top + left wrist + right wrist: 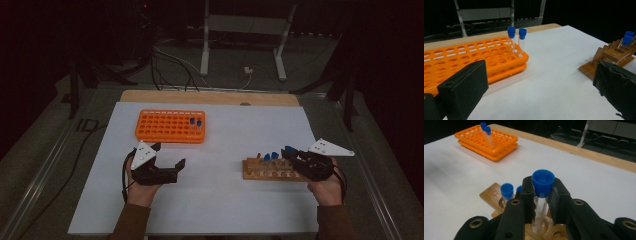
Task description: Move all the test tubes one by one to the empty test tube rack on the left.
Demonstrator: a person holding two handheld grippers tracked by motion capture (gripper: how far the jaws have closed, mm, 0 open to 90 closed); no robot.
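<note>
From the high view we looked forward and down over the whole table [210, 200], with both forearms entering at the bottom edge. From the left gripper view we sat low and close to the table surface, facing across it between two wide-set black jaws toward the orange rack [469, 57], with the wooden rack [604, 60] at the right edge. From the right gripper view we looked along closed-in jaws, very near a blue-capped tube [543, 182], across to the far table edge. All three views shared the orange rack and the wooden rack.
</note>
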